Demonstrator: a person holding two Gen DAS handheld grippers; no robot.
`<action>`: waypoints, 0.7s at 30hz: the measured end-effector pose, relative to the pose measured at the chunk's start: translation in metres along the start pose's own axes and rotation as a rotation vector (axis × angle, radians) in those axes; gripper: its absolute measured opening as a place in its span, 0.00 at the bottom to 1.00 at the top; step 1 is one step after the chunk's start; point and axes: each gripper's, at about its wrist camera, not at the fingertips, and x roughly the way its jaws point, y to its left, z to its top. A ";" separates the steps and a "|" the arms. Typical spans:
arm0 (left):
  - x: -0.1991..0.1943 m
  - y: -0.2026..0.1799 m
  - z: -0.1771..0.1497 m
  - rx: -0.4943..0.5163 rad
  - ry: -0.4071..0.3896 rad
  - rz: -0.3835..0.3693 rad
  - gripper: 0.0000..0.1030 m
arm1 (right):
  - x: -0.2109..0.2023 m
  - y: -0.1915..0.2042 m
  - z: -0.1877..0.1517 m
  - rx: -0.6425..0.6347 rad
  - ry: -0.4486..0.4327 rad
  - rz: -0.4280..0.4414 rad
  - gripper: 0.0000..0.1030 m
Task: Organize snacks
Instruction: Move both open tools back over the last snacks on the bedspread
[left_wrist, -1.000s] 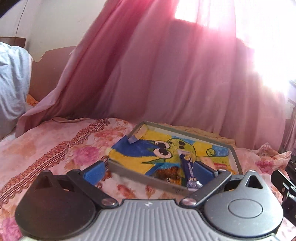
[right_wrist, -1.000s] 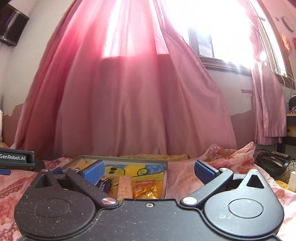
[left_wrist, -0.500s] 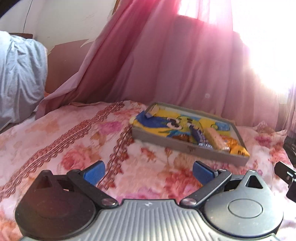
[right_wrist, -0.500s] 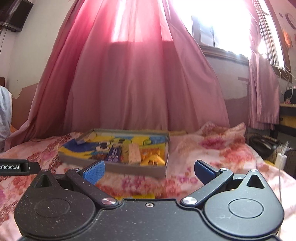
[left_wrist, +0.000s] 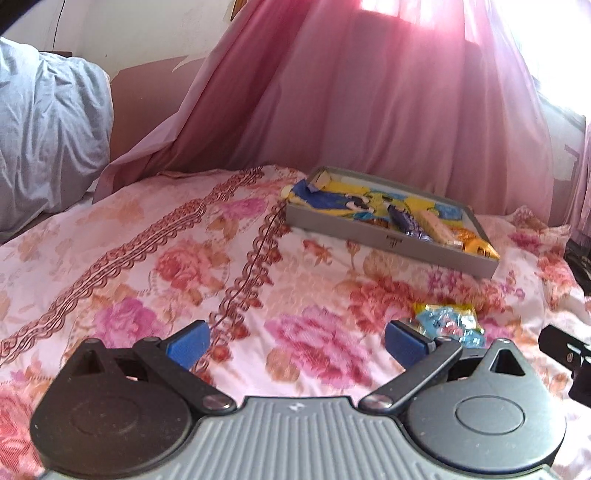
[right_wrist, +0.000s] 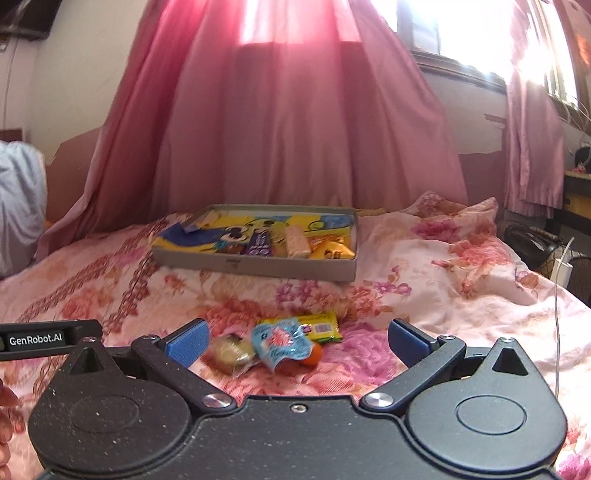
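The grey tray (right_wrist: 255, 263) sits toward the far side of the bed, its right end already holding a purple bar (right_wrist: 258, 244), a pale wafer (right_wrist: 296, 242) and a golden packet (right_wrist: 330, 250); loose snacks lie on the floral bedspread (right_wrist: 424, 266) nearer the front edge: a blue pouch (right_wrist: 282, 341), a yellow packet (right_wrist: 321, 326) and a round biscuit (right_wrist: 231, 350). The right gripper (right_wrist: 297, 341) is spread wide with nothing held, the left gripper (left_wrist: 295, 341) likewise; best to descend over a single packet, square to its narrow width, and pinch clear of the cloth.

Glossy foil snack wrappers (right_wrist: 282, 341) on floral cloth bedspread (right_wrist: 424, 258).
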 end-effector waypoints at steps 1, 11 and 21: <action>-0.001 0.001 -0.002 0.006 0.009 0.003 0.99 | 0.001 0.002 -0.001 -0.006 0.007 0.003 0.99; -0.003 0.005 -0.019 0.047 0.057 0.019 0.99 | 0.019 0.009 -0.007 -0.049 0.114 -0.005 0.99; 0.002 0.007 -0.020 0.047 0.078 0.035 0.99 | 0.031 0.016 -0.010 -0.082 0.181 0.001 0.99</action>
